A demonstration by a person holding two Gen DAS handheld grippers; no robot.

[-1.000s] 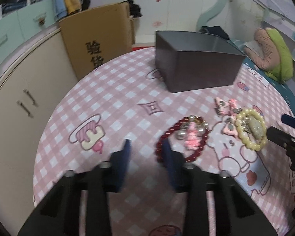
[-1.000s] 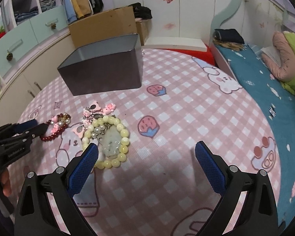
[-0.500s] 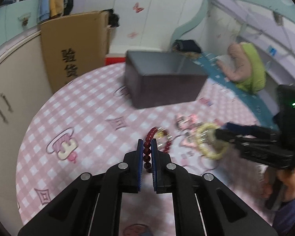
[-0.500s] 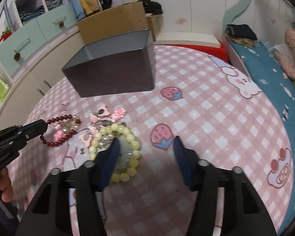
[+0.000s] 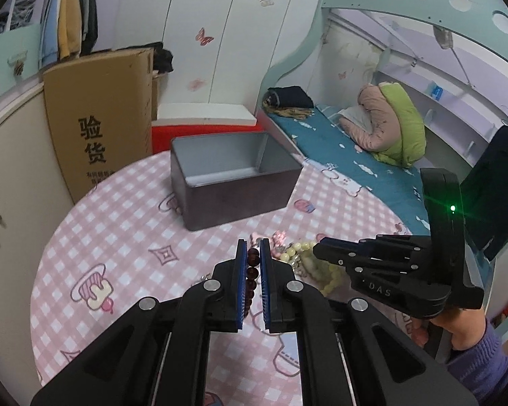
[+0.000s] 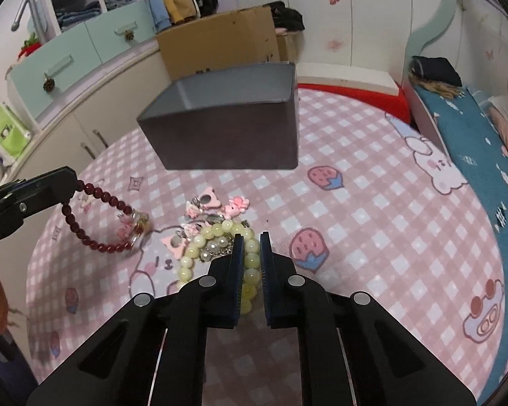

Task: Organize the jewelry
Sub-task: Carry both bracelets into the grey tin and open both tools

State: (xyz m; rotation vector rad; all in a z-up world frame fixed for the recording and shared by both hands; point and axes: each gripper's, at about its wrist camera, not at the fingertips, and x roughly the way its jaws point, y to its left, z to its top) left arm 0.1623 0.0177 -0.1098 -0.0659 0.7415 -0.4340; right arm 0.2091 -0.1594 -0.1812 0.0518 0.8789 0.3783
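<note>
Since a second ago, both of our grippers have gone from spread apart to clamped on beads, and the red bracelet has come up off the desk.

From the left wrist view, our left gripper (image 5: 253,253) has its blue pads narrowed onto the red bracelet (image 5: 252,272), a run of dark beads showing between them. Beyond it, the grey box (image 5: 235,182) sits open on the pink checked desk (image 5: 111,237), its inside showing nothing. Our right gripper (image 5: 325,248) reaches in from the right, its tip down at the yellow bracelet (image 5: 321,267), with pink charms (image 5: 277,237) just behind. A brown carton (image 5: 98,128) stands behind the desk, and a bed (image 5: 355,165) runs along the right.

From the right wrist view, our right gripper (image 6: 252,242) is closed narrowly on the yellow bracelet (image 6: 220,240), pale beads pinched between the pads while the rest of the loop lies on the desk (image 6: 389,230). Pink charms (image 6: 216,206) lie touching the yellow beads on the far side. To the left, our left gripper (image 6: 69,182) holds the red bracelet (image 6: 101,220), which hangs from its tip with the lower end near the desk. The grey box (image 6: 230,128) stands beyond the jewelry, well apart from both bracelets.
</note>
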